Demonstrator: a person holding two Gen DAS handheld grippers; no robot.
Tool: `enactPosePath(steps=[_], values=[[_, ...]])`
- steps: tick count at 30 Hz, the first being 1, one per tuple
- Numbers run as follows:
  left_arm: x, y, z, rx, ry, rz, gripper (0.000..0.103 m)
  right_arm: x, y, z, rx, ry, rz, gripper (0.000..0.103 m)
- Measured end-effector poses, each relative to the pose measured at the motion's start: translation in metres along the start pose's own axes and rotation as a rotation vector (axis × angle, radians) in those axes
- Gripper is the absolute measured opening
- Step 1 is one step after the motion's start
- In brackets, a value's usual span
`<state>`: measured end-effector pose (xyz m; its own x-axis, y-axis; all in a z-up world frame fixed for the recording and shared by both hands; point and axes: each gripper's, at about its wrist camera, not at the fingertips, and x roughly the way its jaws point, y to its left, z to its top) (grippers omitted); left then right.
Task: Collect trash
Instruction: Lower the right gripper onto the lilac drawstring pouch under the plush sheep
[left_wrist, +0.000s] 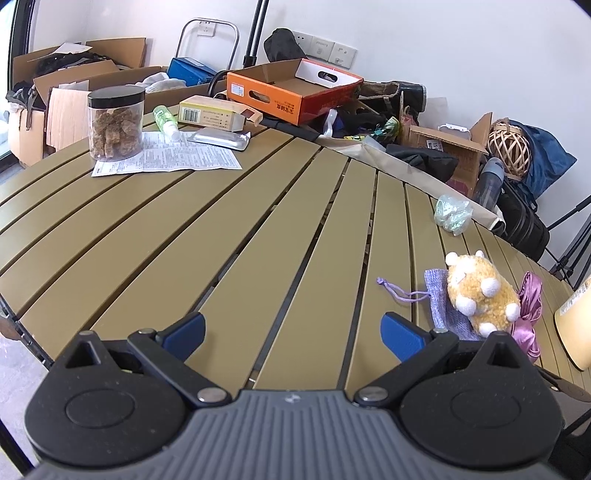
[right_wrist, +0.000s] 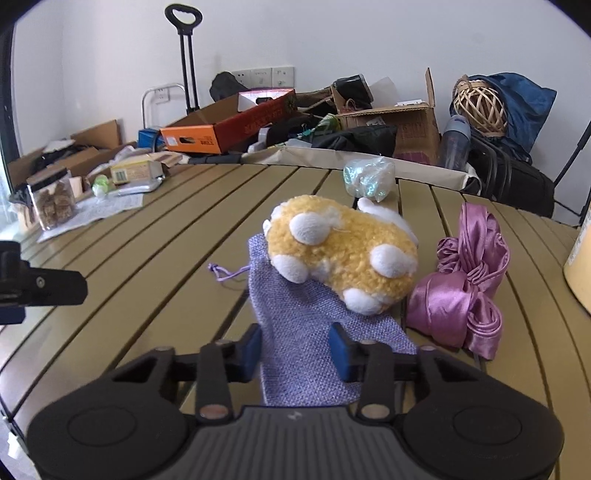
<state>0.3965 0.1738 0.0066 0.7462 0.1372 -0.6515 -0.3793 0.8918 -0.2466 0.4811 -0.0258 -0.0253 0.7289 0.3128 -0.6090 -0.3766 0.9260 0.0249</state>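
A crumpled clear-green plastic wrapper (left_wrist: 453, 214) lies at the far right of the slatted table (left_wrist: 221, 236); it also shows in the right wrist view (right_wrist: 367, 178) behind a yellow plush toy (right_wrist: 340, 254). My left gripper (left_wrist: 293, 332) is open and empty over bare slats. My right gripper (right_wrist: 295, 349) is partly open, its blue fingers either side of the near end of a lilac drawstring pouch (right_wrist: 306, 332) that the plush lies on. The jaws are not closed on it.
A pink satin cloth (right_wrist: 461, 295) lies right of the plush. At the far left stand a snack jar (left_wrist: 115, 123), a paper sheet (left_wrist: 170, 158), a foil pack (left_wrist: 219, 138), a small green bottle (left_wrist: 165, 120) and a yellow box (left_wrist: 212, 113). Cardboard boxes and bags crowd beyond the table.
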Motion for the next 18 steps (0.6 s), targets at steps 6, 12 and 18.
enactPosePath(steps=[6,12,18], values=[[-0.002,0.003,0.000,-0.006,-0.002,0.003,0.103,0.000,-0.006,-0.002,0.034,-0.010,0.049,0.017],[-0.004,0.007,0.002,-0.010,-0.006,0.001,0.103,-0.008,-0.012,0.000,0.055,-0.030,0.047,0.070],[-0.004,0.009,0.003,-0.020,0.000,-0.002,0.103,-0.007,-0.024,0.005,0.048,-0.030,-0.016,0.100]])
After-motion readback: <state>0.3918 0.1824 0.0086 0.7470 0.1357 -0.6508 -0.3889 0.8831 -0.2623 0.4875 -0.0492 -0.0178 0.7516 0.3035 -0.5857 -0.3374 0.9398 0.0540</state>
